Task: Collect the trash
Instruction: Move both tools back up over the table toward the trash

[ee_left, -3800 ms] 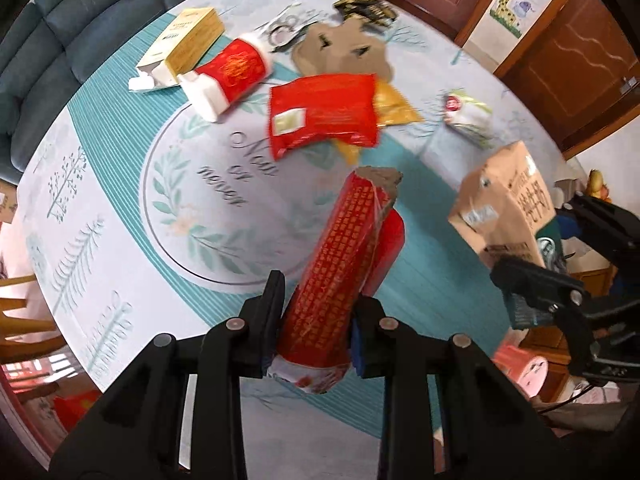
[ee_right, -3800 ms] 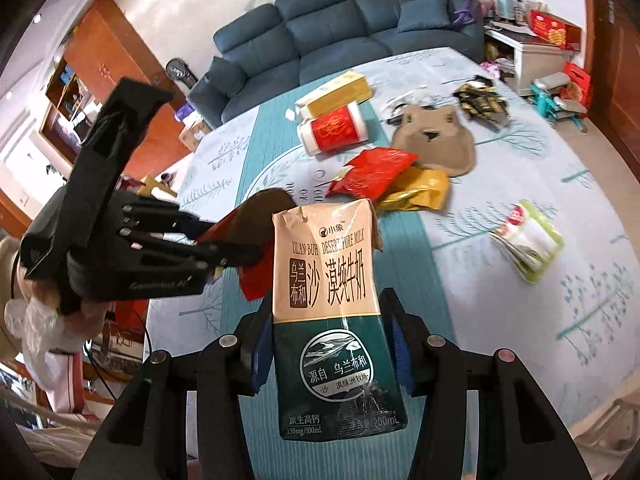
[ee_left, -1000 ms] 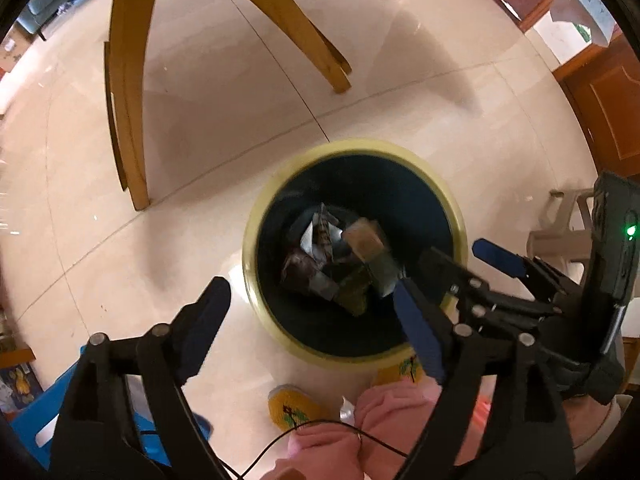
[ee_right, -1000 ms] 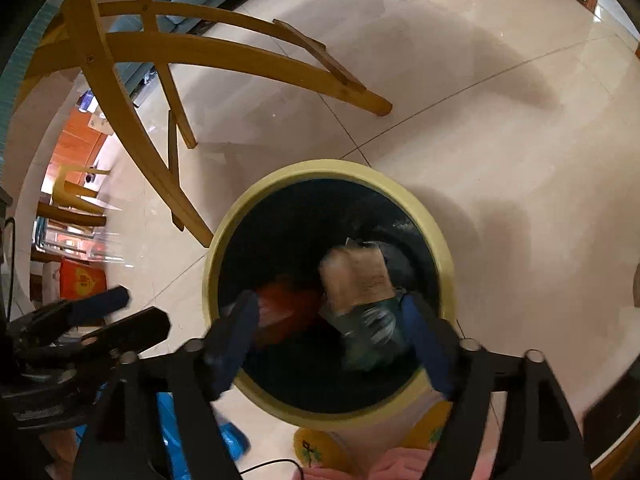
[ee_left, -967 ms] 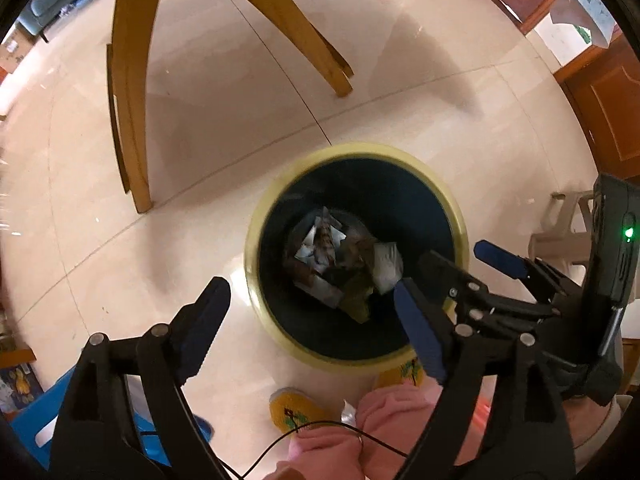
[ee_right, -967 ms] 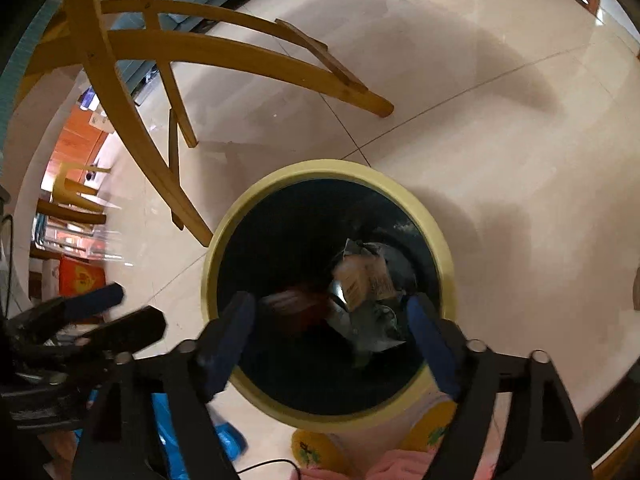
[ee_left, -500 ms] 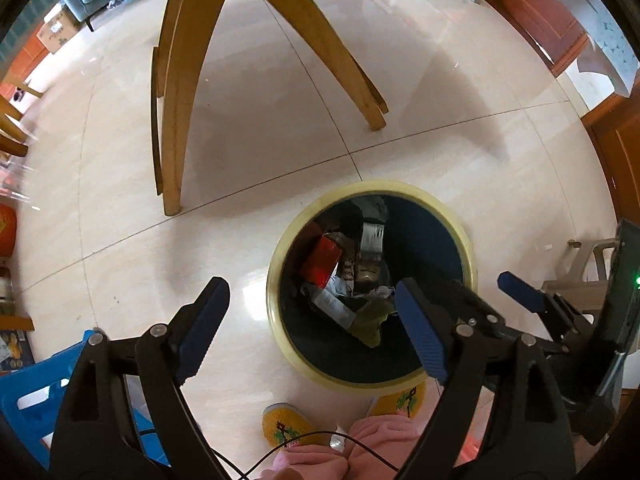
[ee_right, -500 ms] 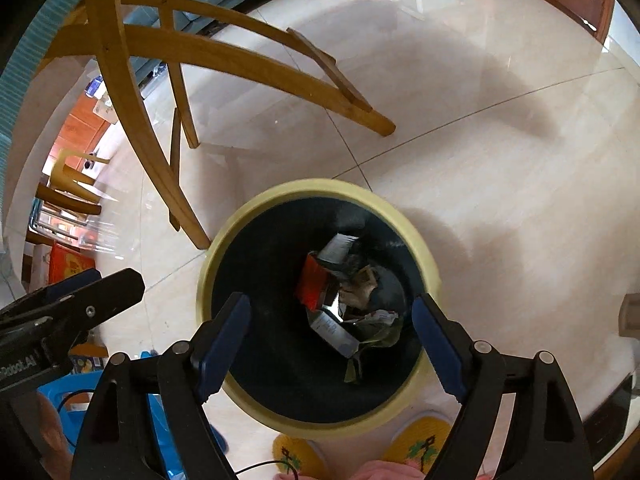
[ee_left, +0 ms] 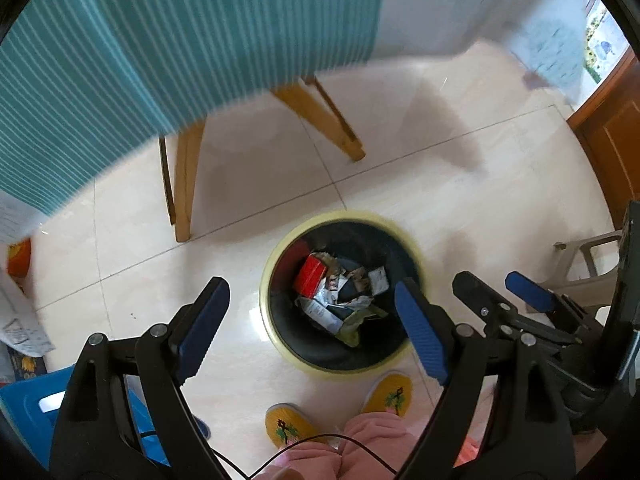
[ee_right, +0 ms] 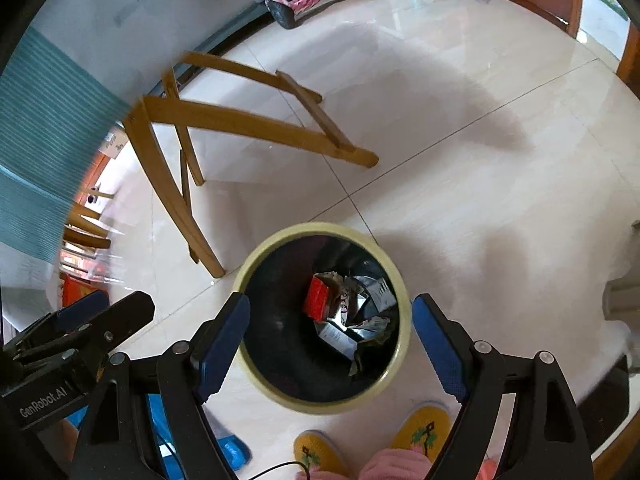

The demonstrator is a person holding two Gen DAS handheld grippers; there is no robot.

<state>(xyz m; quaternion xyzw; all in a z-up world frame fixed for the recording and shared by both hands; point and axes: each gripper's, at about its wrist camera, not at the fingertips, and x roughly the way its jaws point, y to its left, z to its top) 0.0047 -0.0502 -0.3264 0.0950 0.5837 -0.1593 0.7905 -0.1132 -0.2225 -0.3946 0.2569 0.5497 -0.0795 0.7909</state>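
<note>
A round bin with a pale yellow rim [ee_left: 276,254] [ee_right: 402,300] stands on the tiled floor below both grippers. Inside lie a red packet [ee_left: 309,278] [ee_right: 316,300], a milk carton [ee_left: 322,314] [ee_right: 338,338] and crumpled wrappers [ee_left: 352,326]. My left gripper [ee_left: 314,320] hangs high over the bin, jaws wide apart and nothing between them. My right gripper [ee_right: 330,334] is likewise open and empty above the bin; it also shows at the right of the left wrist view [ee_left: 504,292].
The teal striped tablecloth edge [ee_left: 160,40] [ee_right: 36,136] hangs at the top left, blurred. Wooden table legs [ee_left: 184,184] [ee_right: 256,128] stand beyond the bin. A person's yellow slippers [ee_left: 390,394] [ee_right: 424,426] are just in front of it. A blue stool [ee_left: 36,404] is at lower left.
Both grippers have risen, so the bin looks smaller and the tablecloth edge has come into view. The dropped packet and carton have settled in the bin. Jaws stayed wide.
</note>
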